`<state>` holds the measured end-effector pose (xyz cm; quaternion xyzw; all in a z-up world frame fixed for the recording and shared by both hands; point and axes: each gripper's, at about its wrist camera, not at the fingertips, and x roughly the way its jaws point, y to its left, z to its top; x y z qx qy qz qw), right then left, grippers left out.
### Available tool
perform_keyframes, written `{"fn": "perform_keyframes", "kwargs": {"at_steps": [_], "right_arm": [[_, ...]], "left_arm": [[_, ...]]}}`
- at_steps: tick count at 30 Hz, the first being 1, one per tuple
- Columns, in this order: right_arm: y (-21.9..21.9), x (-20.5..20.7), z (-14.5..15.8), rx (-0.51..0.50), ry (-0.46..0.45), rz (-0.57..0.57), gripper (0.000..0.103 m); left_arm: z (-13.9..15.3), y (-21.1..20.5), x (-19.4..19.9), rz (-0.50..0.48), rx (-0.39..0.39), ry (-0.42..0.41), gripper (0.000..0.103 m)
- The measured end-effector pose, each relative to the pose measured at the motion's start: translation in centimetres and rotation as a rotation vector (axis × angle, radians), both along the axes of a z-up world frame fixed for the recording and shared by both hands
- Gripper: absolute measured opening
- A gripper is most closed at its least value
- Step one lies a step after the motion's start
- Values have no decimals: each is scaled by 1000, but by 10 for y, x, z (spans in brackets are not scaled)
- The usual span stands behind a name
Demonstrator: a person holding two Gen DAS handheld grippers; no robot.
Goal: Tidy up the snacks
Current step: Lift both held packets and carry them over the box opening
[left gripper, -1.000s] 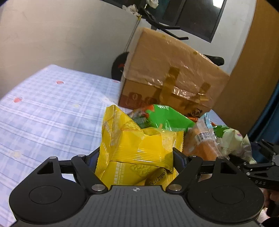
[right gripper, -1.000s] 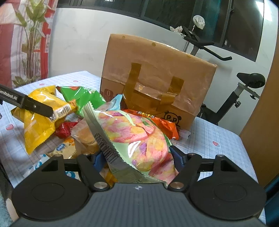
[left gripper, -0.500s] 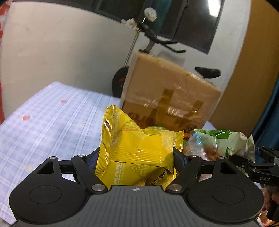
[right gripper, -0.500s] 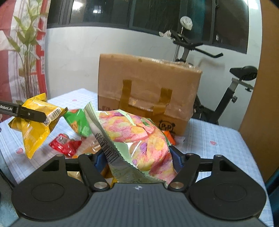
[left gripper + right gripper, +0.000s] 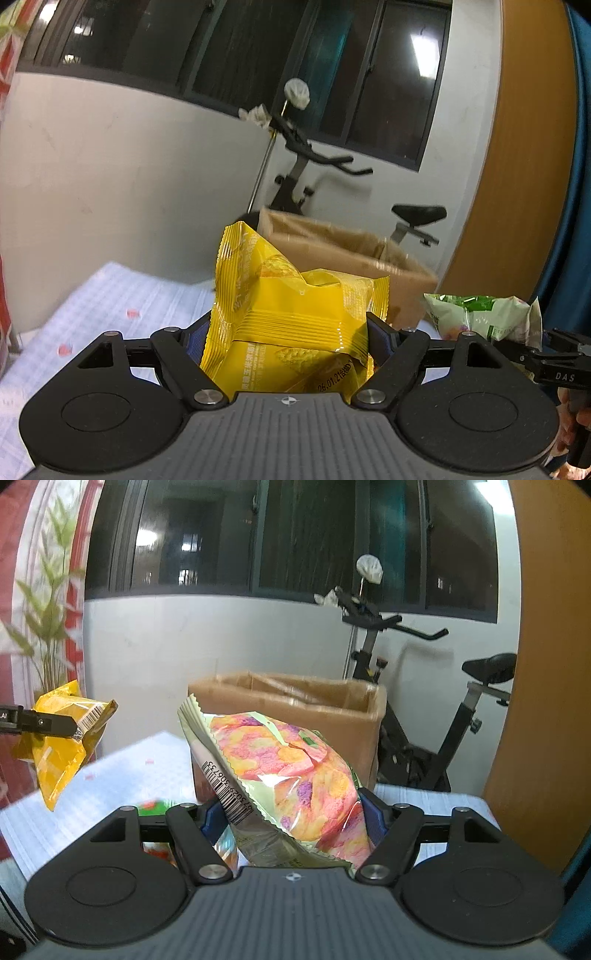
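My left gripper [image 5: 290,334] is shut on a yellow snack pack [image 5: 295,317] and holds it high above the table. It also shows at the left of the right wrist view [image 5: 59,746]. My right gripper [image 5: 291,819] is shut on a pale green bag of pink and orange chips [image 5: 284,771], also lifted; that bag shows at the right of the left wrist view [image 5: 480,317]. An open brown cardboard box [image 5: 295,701] stands ahead of both grippers, its opening upward; it also shows in the left wrist view [image 5: 343,254].
The table has a pale blue checked cloth [image 5: 110,295]. A green snack bag [image 5: 151,806] lies on it below my right gripper. An exercise bike [image 5: 424,709] stands behind the box by the white wall. A wooden panel [image 5: 546,701] is at the right.
Both grippers have risen with their packs. The box now appears lower, with its open top showing, and the snack pile has dropped out of sight.
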<state>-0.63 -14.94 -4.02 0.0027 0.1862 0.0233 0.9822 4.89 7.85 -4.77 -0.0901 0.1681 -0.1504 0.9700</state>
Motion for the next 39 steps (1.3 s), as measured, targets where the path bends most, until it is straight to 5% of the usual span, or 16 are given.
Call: {"fn": "perform_keyframes", "kwargs": {"at_steps": [24,33,39], "right_arm": [[-47,83,66,79,-130,23,72],[-69,170,81,210,-101,40,72],[-85,239,61,362,8,17,72]], "left_arm": [[52,-29,75,-22,10,-52,84],[59,-50,133,-39,22,-52,84],[51,-70,180,-43,36,-13,84]]}}
